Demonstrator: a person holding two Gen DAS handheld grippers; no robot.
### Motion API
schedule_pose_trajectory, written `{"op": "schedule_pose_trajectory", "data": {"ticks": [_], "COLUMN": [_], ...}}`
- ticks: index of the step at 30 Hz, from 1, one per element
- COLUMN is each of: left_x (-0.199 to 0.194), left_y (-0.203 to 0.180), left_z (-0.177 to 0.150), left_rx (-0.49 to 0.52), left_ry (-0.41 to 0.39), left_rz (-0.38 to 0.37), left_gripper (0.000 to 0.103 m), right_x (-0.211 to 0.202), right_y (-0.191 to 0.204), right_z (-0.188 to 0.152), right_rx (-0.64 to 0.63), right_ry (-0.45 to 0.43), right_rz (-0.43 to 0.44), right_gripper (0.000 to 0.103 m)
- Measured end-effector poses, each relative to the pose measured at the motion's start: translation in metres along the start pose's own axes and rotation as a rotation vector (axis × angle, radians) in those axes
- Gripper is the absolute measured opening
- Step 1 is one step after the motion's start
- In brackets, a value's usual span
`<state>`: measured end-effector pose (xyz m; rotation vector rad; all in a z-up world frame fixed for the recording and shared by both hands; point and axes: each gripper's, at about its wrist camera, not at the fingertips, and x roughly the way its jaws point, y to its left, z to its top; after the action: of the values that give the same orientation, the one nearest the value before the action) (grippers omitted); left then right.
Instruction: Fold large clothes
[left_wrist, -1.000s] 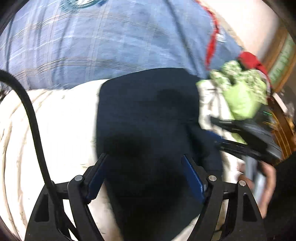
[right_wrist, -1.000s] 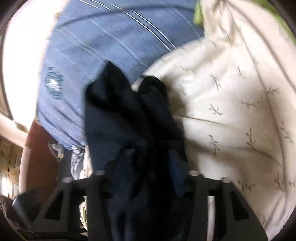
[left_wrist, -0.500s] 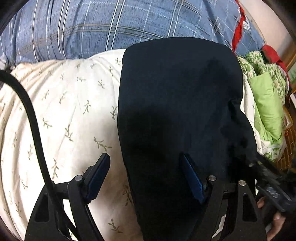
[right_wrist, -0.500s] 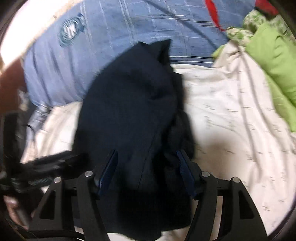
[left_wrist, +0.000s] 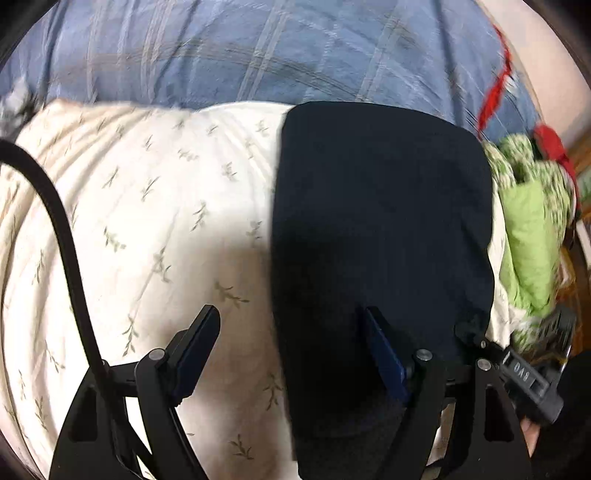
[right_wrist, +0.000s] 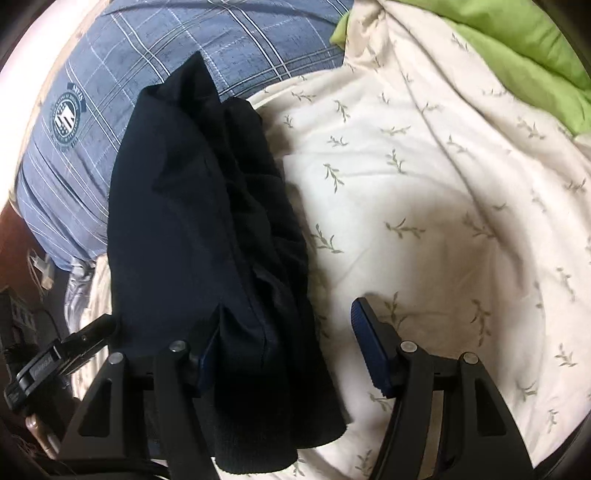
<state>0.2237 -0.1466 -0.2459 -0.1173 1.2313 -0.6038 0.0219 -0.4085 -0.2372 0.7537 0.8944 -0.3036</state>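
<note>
Cream leaf-print bedsheet (right_wrist: 424, 192); folded dark garment (right_wrist: 192, 236) lying at 9 o'clock, blue plaid pillow (right_wrist: 155, 62) at 11, green cloth (right_wrist: 524, 48) at 1.

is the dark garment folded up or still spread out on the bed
Folded: the dark garment lies as a narrow, layered bundle on the leaf-print sheet, with stacked edges visible in the right wrist view.

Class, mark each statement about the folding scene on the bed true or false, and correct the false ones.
1. The dark garment lies on a cream leaf-print sheet. True.
2. The left gripper is clamped shut on the garment. False: its jaws are spread open.
3. A blue plaid pillow lies beyond the garment. True.
4. The right gripper is shut. False: its jaws stand open.
5. The bedding at the edge is orange. False: it is green.
</note>
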Motion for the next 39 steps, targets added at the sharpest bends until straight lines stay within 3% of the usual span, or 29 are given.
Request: {"op": "schedule_pose_trajectory", "data": {"ticks": [3, 8, 15, 24, 27, 31, 35, 36, 38, 39], "left_x": [-0.003, -0.011, -0.011, 0.002, 0.008, 0.018, 0.042, 0.051, 0.060, 0.063], "left_y": [0.012, 0.009, 0.013, 0.027, 0.027, 0.013, 0.008, 0.010, 0.014, 0.015], "left_z": [0.003, 0.010, 0.022, 0.047, 0.066, 0.099, 0.111, 0.112, 0.114, 0.116], "left_rx": [-0.064, -0.064, -0.083, -0.152, -0.166, -0.108, -0.096, -0.113, -0.130, -0.136], "left_ry": [0.020, 0.005, -0.003, -0.002, -0.002, -0.034, -0.019, -0.005, 0.013, 0.015], "left_rz": [-0.049, -0.078, -0.107, -0.104, -0.108, -0.126, -0.121, -0.133, -0.158, -0.172], "left_gripper": [0.079, 0.079, 0.079, 0.079, 0.079, 0.079, 0.079, 0.079, 0.079, 0.079], "right_x": [-0.017, -0.049, -0.048, 0.003, 0.012, 0.023, 0.042, 0.045, 0.050, 0.052], "right_y": [0.009, 0.037, 0.080, 0.086, 0.080, 0.079, 0.076, 0.075, 0.072, 0.070], "right_z": [-0.003, -0.003, 0.030, 0.075, 0.095, 0.127, 0.134, 0.136, 0.142, 0.144], "right_rx": [-0.004, -0.068, -0.147, -0.169, -0.145, -0.143, -0.159, -0.157, -0.147, -0.148], "right_ry": [-0.061, -0.156, -0.089, -0.002, -0.014, -0.043, -0.016, -0.017, -0.010, -0.006], "right_rz": [0.040, 0.113, 0.256, 0.250, 0.255, 0.267, 0.257, 0.240, 0.220, 0.201], "right_gripper": [0.065, 0.066, 0.071, 0.072, 0.072, 0.074, 0.074, 0.071, 0.055, 0.041]}}
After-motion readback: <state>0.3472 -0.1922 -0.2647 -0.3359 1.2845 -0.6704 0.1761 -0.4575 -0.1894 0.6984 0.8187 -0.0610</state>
